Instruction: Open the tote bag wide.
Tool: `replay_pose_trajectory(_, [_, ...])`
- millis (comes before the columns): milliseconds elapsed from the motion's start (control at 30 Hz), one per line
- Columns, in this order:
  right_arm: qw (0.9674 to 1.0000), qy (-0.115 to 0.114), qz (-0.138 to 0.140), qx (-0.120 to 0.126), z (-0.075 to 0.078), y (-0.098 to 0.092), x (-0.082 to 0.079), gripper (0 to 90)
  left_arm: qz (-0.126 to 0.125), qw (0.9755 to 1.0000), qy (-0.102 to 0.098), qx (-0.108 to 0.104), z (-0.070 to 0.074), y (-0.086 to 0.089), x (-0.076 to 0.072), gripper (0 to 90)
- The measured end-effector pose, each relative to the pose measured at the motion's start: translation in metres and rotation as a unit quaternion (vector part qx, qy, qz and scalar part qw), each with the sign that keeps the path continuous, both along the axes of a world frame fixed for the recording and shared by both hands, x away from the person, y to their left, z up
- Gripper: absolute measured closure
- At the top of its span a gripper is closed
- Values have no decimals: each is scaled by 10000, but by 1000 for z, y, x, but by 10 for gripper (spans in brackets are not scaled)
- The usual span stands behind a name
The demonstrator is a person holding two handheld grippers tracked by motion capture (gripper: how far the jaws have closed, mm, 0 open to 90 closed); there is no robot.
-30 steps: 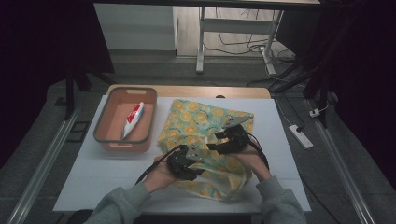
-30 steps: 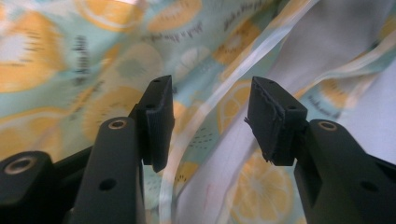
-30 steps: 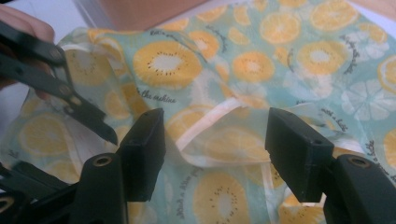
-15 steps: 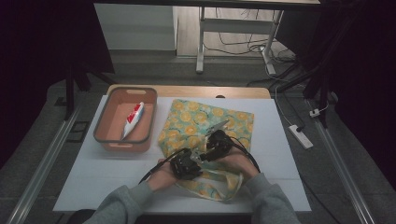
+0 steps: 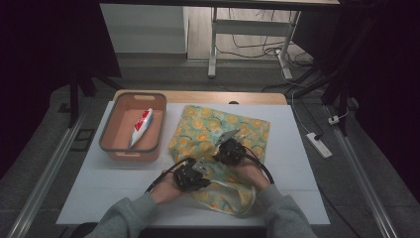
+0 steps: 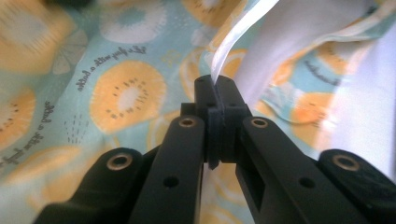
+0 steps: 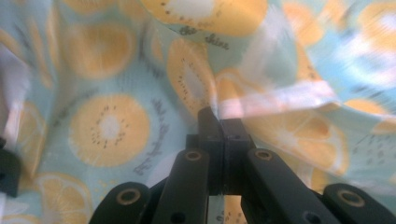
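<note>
1. Table [image 5: 297, 163]: white top, wooden strip along the far edge. All items below are carried on it.
2. Bag [image 5: 218, 134]: light blue cloth printed with orange and yellow citrus slices and small script, laid flat at the centre of the table, just right of the bin. The far part is spread smooth; the near edge is bunched and lifted between the two grippers. A pale strap [image 5: 247, 201] is looped off the near right corner.
3. Bin [image 5: 106, 144]: orange, rectangular, with a grey rim, placed at the far left of the table, close beside the bag's left edge.
4. Left gripper [image 6: 217, 86]: held in the left hand at the bag's near edge, as seen from the high view [image 5: 190, 174]. The jaws have just been closing and are pressed together on a white band [image 6: 238, 32] of the bag, which rises from between the pads.
5. Right gripper [image 7: 219, 116]: held in the right hand slightly farther up the bag, near the left gripper, in the high view [image 5: 230, 148]. The jaws have just been closing and are clamped on a pale fold of the bag.
6. Tube [image 5: 139, 126]: white with red and blue print, laid lengthwise inside the bin.
</note>
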State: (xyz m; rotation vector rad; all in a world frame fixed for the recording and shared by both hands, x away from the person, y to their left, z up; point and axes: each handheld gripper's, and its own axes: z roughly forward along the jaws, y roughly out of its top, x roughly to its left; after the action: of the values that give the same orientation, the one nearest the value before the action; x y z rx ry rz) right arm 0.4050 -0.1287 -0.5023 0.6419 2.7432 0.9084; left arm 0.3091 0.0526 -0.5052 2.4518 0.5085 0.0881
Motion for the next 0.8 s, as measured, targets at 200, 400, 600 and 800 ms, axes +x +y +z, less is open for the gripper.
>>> replay_pose_trajectory(200, [9963,-377,-455,617,36,-14,11,900,-255,9979,121,-583,19,25,-18,895])
replay_pose_trajectory(400, [9897,-296,-1188,739,30,-27,41,900,-488,9954,59,-824,31,41,-39,895])
replay_pose_trajectory(600, [9892,-226,-1345,531,12,-25,55,900,-463,9967,48,-664,27,45,-42,892])
replay_pose_trajectory(800, [9926,-159,-1055,586,16,-19,41,622,167,9952,-297,-913,35,45,-34,495])
